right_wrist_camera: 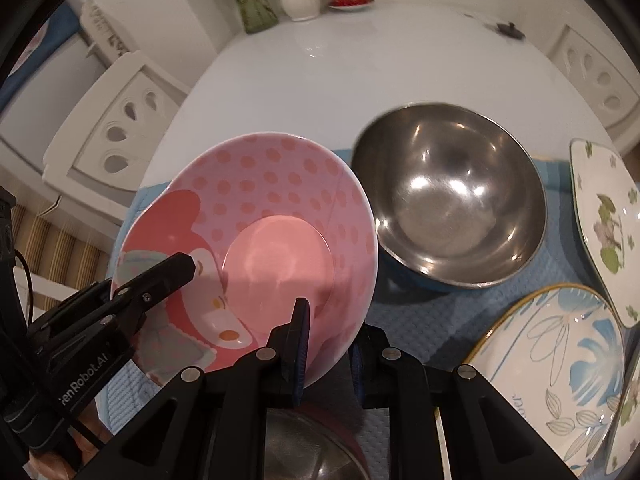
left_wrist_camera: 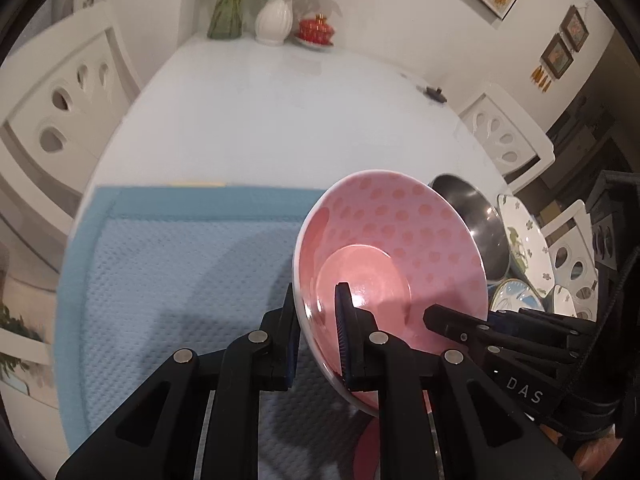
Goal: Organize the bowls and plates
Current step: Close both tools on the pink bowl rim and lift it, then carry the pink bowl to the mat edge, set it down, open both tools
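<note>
A pink polka-dot bowl [left_wrist_camera: 394, 240] with a cartoon figure inside is held tilted above the blue mat [left_wrist_camera: 180, 264]. My left gripper [left_wrist_camera: 320, 344] is shut on its left rim, one finger inside and one outside. My right gripper [right_wrist_camera: 328, 348] is shut on the same bowl [right_wrist_camera: 276, 208] at its right rim. A steel bowl [right_wrist_camera: 452, 196] sits on the mat [right_wrist_camera: 420, 320] just right of the pink bowl. A blue leaf-pattern plate [right_wrist_camera: 560, 360] and a white flower-pattern square plate [right_wrist_camera: 604, 208] lie at the right.
The white table [left_wrist_camera: 280, 112] stretches back to a glass vase [left_wrist_camera: 228, 12], a white vase [left_wrist_camera: 274, 20] and a red lidded dish [left_wrist_camera: 316, 30]. White chairs [left_wrist_camera: 60, 100] stand at both sides. Another steel bowl [right_wrist_camera: 304, 448] shows under my right gripper.
</note>
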